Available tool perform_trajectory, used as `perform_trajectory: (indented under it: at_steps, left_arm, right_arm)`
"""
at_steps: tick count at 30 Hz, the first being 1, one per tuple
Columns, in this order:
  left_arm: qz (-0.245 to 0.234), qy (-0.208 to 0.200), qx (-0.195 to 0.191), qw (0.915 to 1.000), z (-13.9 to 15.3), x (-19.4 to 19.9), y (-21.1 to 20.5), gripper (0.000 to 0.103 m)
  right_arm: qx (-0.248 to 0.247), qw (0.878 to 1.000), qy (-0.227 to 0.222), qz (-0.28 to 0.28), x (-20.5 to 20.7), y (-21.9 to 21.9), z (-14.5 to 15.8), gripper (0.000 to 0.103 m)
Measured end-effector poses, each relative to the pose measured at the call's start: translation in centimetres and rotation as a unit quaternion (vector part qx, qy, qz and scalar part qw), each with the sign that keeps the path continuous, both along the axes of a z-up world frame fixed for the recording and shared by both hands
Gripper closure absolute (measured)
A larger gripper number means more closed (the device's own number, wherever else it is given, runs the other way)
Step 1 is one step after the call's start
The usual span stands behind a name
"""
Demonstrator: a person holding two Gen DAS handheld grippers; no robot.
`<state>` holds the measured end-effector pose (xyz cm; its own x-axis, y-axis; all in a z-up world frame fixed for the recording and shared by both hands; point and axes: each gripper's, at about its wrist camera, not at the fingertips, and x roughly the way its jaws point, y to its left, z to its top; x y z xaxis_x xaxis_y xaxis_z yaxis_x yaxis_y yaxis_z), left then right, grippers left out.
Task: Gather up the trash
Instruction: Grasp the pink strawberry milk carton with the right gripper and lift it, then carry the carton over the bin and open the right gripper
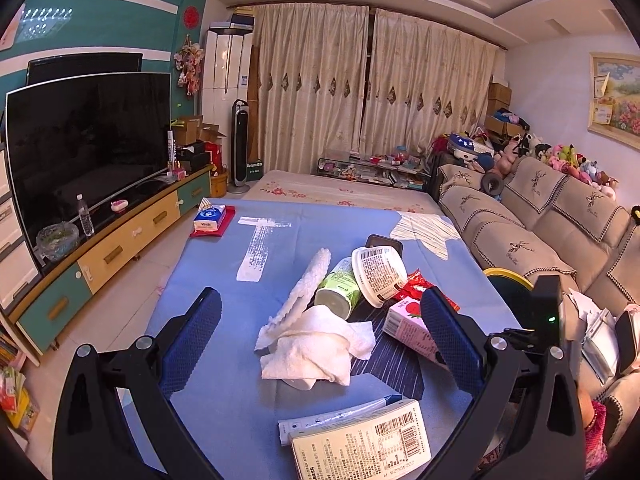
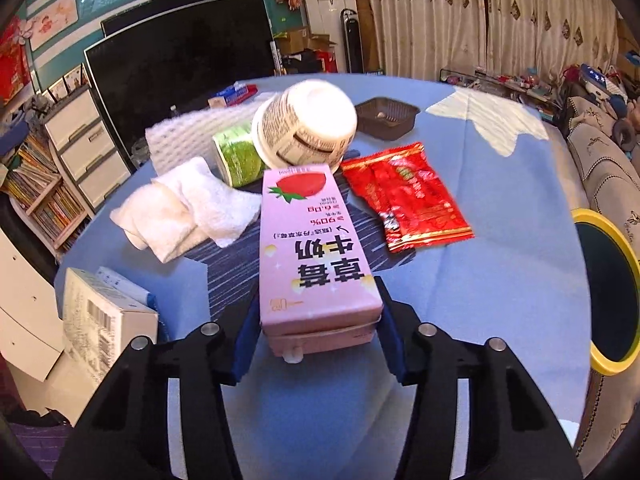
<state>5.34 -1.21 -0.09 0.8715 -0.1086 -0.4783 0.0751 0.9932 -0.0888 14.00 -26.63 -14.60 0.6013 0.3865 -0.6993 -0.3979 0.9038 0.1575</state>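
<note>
I am holding the pink strawberry milk carton [image 2: 318, 248] tight in my right tool [image 2: 318, 320], my left tool [image 1: 320, 336] is wide apart, and the paper towels [image 1: 316, 348], cup [image 2: 308, 124] and red wrapper [image 2: 408, 196] are waiting on the worktop [image 2: 500, 200].

- We see the strawberry milk carton [image 2: 316, 248] lying on the table [image 2: 500, 200], its near end between the pads of the right gripper [image 2: 316, 316].
- Left of the carton lie crumpled paper towels [image 2: 188, 208]; right of it, a snack wrapper [image 2: 408, 196].
- Behind the carton a tipped paper cup [image 2: 306, 128] leans against a can [image 2: 236, 156] on its left.
- Behind the cup sits a small basket [image 2: 386, 117].
- A round bin [image 2: 604, 288] stands at the table's right edge.
- The left gripper [image 1: 320, 332] hovers over the towels.
</note>
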Motion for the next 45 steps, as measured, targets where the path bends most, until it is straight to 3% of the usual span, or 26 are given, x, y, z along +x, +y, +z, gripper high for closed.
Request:
perform_trajectory:
  at_steps: [11,25,30,36,42,45]
  left_arm:
    - [-0.003,0.000,0.000,1.0000,0.1,-0.1,-0.4,0.005]
    - [-0.007,0.008,-0.003,0.9999,-0.5,0.2,-0.8,0.005]
    - [-0.010,0.010,0.001,0.9999,-0.7,0.3,-1.2,0.005]
    - [-0.013,0.013,0.006,0.9998,-0.7,0.6,-1.7,0.005]
    - [-0.021,0.021,0.012,0.9995,-0.9,1.3,-2.8,0.005]
    - [-0.025,0.023,0.018,0.9993,-0.9,1.5,-3.4,0.005]
  right_arm:
    - [0.022,0.997,-0.069,-0.016,-3.2,-2.8,5.7,0.055]
    - [0.023,0.997,-0.071,-0.033,-2.7,-3.8,6.1,0.056]
    - [0.027,0.994,-0.077,-0.076,-1.7,-6.7,6.7,0.056]
    - [0.023,0.982,-0.083,-0.169,0.5,-12.9,6.8,0.056]
    - [-0.007,0.965,-0.064,-0.255,4.0,-18.5,4.7,0.055]
    - [0.005,0.960,-0.060,-0.274,5.2,-20.8,3.9,0.054]
